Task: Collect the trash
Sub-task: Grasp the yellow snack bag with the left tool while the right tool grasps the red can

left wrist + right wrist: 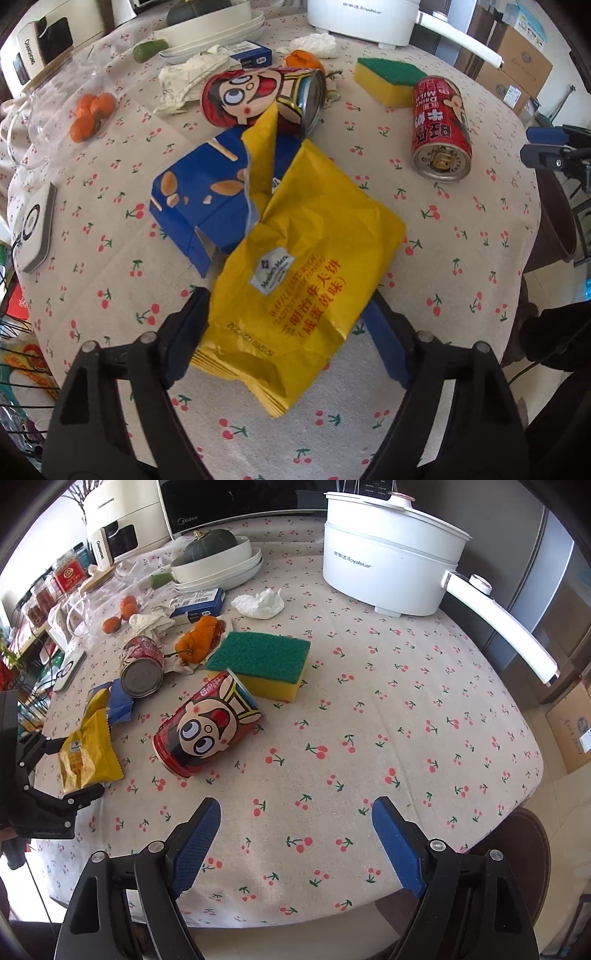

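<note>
A crumpled yellow snack wrapper (306, 229) lies on the cherry-print tablecloth, partly over a flattened blue box (199, 199). My left gripper (288, 295) points down at it, both fingers touching the wrapper's sides. From the right wrist view the left gripper (70, 768) brackets the same wrapper (88, 753). Two red cartoon cans lie on their sides: one (258, 96) behind the box, another (441, 129) to the right. My right gripper (295, 801) stands open over bare cloth, with the nearer can (207, 727) ahead to its left.
A yellow-green sponge (262, 664), orange peel (199, 638), a crumpled white tissue (260, 602) and crumpled paper (184, 81) lie mid-table. A white electric pot (388, 561) with a long handle, stacked plates (218, 576) and tangerines (88, 114) stand behind. The table edge runs along the right.
</note>
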### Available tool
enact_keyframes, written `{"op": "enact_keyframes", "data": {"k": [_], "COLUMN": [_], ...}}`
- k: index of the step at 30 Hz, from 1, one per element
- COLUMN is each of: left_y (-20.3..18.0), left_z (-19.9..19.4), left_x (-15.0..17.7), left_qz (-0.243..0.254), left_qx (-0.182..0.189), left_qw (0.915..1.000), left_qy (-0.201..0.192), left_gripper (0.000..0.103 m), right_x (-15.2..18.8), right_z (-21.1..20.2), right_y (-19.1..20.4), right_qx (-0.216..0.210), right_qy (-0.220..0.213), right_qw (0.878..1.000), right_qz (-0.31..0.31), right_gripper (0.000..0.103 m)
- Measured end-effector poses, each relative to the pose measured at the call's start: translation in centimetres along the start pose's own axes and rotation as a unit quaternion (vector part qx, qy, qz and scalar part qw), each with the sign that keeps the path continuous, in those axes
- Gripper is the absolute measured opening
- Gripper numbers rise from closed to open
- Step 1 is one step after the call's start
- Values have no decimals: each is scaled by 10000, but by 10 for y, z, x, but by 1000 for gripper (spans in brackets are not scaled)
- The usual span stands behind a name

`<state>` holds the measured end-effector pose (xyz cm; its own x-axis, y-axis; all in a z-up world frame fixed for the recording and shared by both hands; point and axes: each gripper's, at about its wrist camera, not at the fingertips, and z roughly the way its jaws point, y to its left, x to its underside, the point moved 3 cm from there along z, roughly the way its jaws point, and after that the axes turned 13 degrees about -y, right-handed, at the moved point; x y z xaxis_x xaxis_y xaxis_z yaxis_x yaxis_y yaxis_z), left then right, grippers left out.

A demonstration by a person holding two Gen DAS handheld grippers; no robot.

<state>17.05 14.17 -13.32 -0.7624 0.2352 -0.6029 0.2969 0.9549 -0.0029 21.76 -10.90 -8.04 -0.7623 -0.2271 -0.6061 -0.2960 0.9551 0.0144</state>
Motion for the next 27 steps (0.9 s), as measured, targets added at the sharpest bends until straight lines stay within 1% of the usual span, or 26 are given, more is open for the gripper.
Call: {"op": "enact_keyframes", "data": {"k": [2,4,6,10,12,14,17,20,23,27], "left_y": [-3,-4,-2,1,1,1,2,8,13,18], "left_z": [-5,-10,-17,-34,-41,-43,-49,-50,-51,-52], "left_x": [3,5,6,7,6,1,-1,-2,0,4], "left_qz": [-80,-281,-515,-951,-1009,-1010,-1053,-1151,-1264,-1409], "left_qx": [29,94,162,179,109,-36,-221,-389,-492,-547], "left_qw": [10000,9996,9985,9951,9944,9943,9934,9918,9900,9879], "left_qy": [-23,-31,-61,-215,-292,-339,-398,-398,-384,-341], "left_gripper": [72,65,63,63,63,63,63,63,63,63], "right_x": [-1,-4,-6,-13,-16,-19,-24,-26,-25,-24], "right_z": [3,5,8,16,21,27,37,48,61,71], "right_y": [5,10,15,26,32,37,42,46,48,48], "right_qx": [-36,-78,-112,-220,-333,-434,-609,-757,-774,-740], "right_qy": [15,17,13,8,10,8,-11,0,58,24], "right_qw": [10000,10000,9999,9996,9990,9979,9939,9870,9809,9776], "right_qz": [18,31,50,172,298,487,916,1415,1786,1969], "right_gripper": [86,86,86,86,86,86,86,86,86,86]}}
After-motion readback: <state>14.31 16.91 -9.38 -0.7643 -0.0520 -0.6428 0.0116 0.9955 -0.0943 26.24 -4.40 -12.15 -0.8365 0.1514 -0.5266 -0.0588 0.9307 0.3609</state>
